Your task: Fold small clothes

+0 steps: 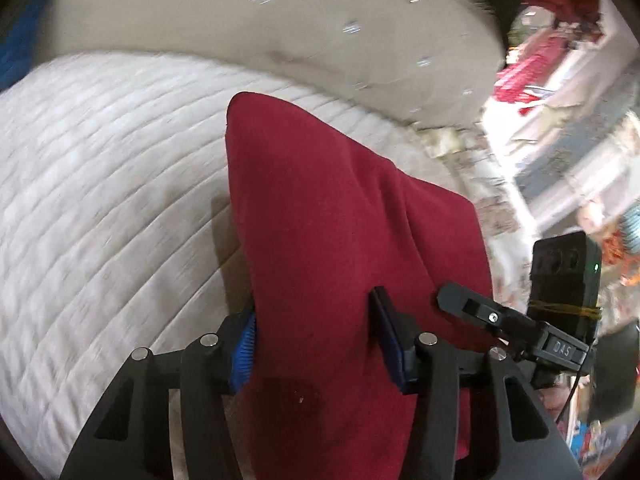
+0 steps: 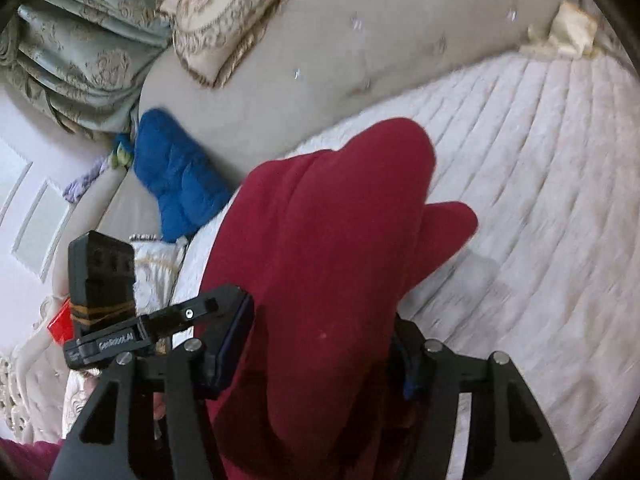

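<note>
Left claw (image 1: pixel 316 336): both blue pads press a thick fold of the red cloth (image 1: pixel 320 216); the cloth fills the gap between them.
Right claw (image 2: pixel 324 344): closed on a bulky bunch of the same red cloth (image 2: pixel 320 248); the left pad touches the fabric, the right pad is mostly hidden behind it.
Red cloth, left wrist view: it rises from the claw to a point at the far side and drapes over the right finger.
Red cloth, right wrist view: it bulges into two rounded lobes, far and to the right.
Bed (image 1: pixel 100 184): a white quilted cover lies beneath and beyond the cloth.
Headboard (image 2: pixel 360 60): beige and tufted, along the far edge of the bed.
Blue cushion (image 2: pixel 176 176): at the far left, against the headboard.
Patterned pillow (image 2: pixel 224 16): leaning on the headboard, far left.
Image quality: surroundings are blurred.
</note>
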`<state>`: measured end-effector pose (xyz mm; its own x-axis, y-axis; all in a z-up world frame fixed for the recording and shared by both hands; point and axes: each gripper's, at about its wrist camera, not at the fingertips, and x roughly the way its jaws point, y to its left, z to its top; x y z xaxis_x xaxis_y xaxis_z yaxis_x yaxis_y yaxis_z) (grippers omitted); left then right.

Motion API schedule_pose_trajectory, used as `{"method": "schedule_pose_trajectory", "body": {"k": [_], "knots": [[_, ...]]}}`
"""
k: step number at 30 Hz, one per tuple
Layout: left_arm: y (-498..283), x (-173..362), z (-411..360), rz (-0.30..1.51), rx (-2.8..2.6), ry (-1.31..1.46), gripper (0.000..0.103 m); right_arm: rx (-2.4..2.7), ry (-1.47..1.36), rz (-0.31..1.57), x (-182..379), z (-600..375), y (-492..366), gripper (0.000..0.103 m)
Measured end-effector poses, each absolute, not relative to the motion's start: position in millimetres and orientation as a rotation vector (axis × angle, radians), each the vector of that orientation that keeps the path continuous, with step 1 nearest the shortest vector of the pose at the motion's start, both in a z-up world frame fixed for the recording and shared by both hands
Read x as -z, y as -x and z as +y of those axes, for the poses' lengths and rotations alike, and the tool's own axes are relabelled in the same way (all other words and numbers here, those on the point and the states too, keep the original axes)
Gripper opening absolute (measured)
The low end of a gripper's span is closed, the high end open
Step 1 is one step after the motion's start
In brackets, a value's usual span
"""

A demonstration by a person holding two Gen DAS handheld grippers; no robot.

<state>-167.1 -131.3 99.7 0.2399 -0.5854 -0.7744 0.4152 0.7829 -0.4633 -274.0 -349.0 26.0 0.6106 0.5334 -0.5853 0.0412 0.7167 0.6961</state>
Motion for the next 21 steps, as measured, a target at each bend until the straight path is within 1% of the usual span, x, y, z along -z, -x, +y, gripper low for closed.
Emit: {"method": "schedule_pose_trajectory", "body": {"k": [2,4,6,9,11,13,15,17,21], "knots": [[169.5,-78.3,-122.4,1.172,0.624,0.159,0.03,-0.213,-0.652,0.981,-15.7,-338.2,272.8,0.068],[173.8,-74.6,-114.2,1.141,0.608,0.172,0.031,-0.164,-0.587,0.941,-30.5,-337.5,285.4,0.068],[179.3,-83.5,-109.9,1.101,0.589,0.151,0.031,-0.155,-0.515,0.892,-54.7,-335.3,302.1,0.067],[191.7,-99.2,-109.6,0.998,0.541,0.076,0.032,-0.236,-0.401,0.85,-87.7,-313.4,318.2,0.054],[196.2,-102.2,-109.8,0.972,0.53,0.066,0.033,-0.273,-0.319,0.84,-93.6,-287.5,324.8,0.051],[202.6,-102.8,-108.5,0.962,0.52,0.065,0.033,-0.243,-0.202,0.904,-81.3,-261.7,323.2,0.037],[211.1,-106.2,-106.7,0.935,0.501,0.057,0.033,-0.131,-0.105,0.989,-53.0,-252.5,325.2,0.033],[216.4,-110.0,-104.3,0.904,0.49,0.046,0.033,-0.092,-0.099,0.972,-38.7,-254.4,333.2,0.033],[230.8,-121.5,-100.3,0.844,0.471,0.027,0.033,-0.077,-0.137,0.925,-51.7,-253.4,347.8,0.033]]}}
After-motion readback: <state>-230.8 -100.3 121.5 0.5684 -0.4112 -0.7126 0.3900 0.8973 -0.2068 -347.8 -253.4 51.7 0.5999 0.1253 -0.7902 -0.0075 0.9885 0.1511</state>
